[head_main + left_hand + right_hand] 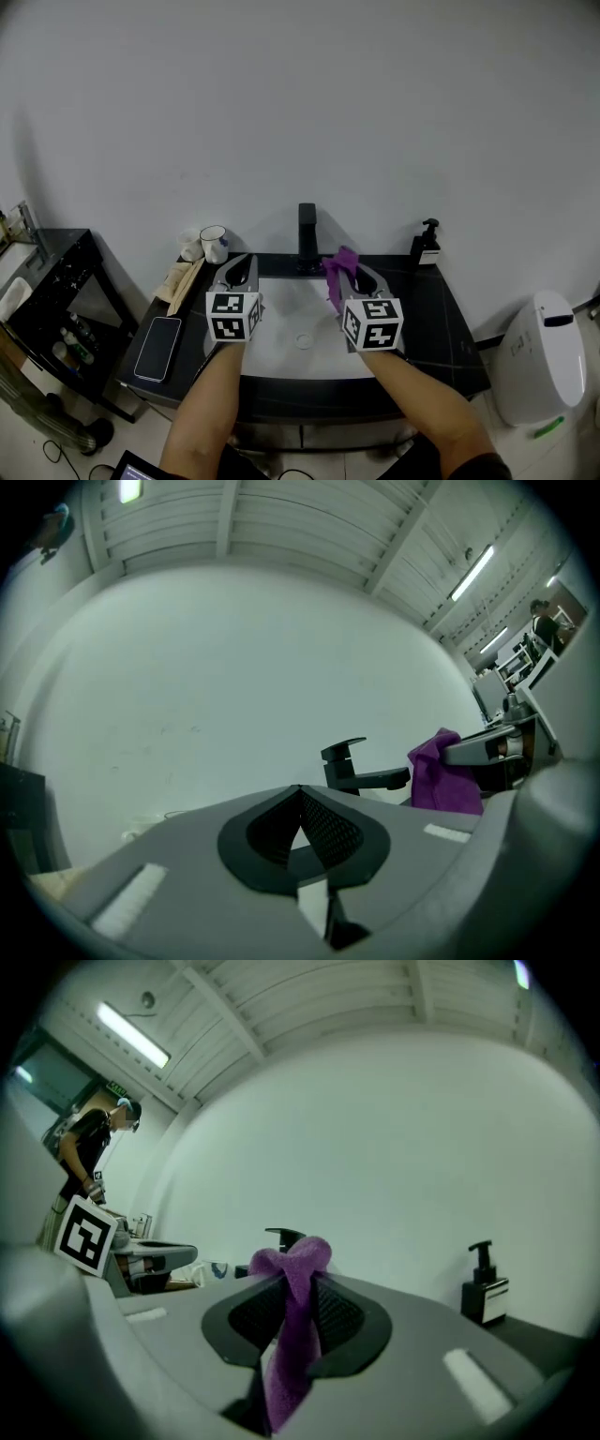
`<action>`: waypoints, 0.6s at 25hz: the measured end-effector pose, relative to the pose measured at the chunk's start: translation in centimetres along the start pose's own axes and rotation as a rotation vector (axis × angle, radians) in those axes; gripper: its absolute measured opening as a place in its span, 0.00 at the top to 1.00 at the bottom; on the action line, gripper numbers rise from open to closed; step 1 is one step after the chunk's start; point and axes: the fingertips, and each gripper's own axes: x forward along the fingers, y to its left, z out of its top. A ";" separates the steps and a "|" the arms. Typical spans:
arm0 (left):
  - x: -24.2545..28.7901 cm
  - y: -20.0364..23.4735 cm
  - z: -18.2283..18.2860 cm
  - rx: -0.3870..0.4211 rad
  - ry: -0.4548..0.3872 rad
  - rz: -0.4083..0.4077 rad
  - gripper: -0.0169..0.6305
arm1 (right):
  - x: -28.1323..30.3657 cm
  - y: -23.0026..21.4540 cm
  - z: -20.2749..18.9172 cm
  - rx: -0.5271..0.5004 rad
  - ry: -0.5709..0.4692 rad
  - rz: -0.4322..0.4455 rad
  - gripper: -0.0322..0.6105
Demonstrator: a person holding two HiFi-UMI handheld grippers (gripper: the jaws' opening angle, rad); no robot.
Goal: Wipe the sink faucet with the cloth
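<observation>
A black faucet (307, 236) stands at the back of the white sink (281, 323), against the wall. My right gripper (349, 272) is shut on a purple cloth (338, 271), which sticks up past its tips and hangs down between them (292, 1326). It hovers over the basin, just right of the faucet and slightly in front of it. My left gripper (239, 272) is shut with nothing in it, over the basin's left side. From the left gripper view the faucet (356, 769) shows ahead, with the cloth (445, 772) to its right.
A black soap dispenser (426, 246) stands at the counter's back right. Two cups (208, 244) sit at the back left, a phone (158, 348) lies on the left counter. A black shelf unit (56, 309) is at far left, a white toilet (534, 361) at right.
</observation>
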 end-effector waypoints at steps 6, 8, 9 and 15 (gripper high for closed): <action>-0.4 -1.1 0.7 -0.074 -0.021 -0.011 0.95 | -1.7 -4.3 0.8 0.035 -0.028 -0.023 0.85; -0.2 -1.2 0.7 -0.035 -0.010 -0.006 0.95 | -1.8 -4.3 1.2 0.026 -0.030 -0.016 0.85; -0.1 -1.3 0.6 -0.022 -0.003 -0.005 0.95 | -1.9 -4.2 1.3 0.005 -0.032 -0.012 0.85; -0.3 -1.7 0.8 0.017 0.001 0.000 0.95 | -2.0 -3.7 1.9 -0.080 -0.042 -0.023 0.86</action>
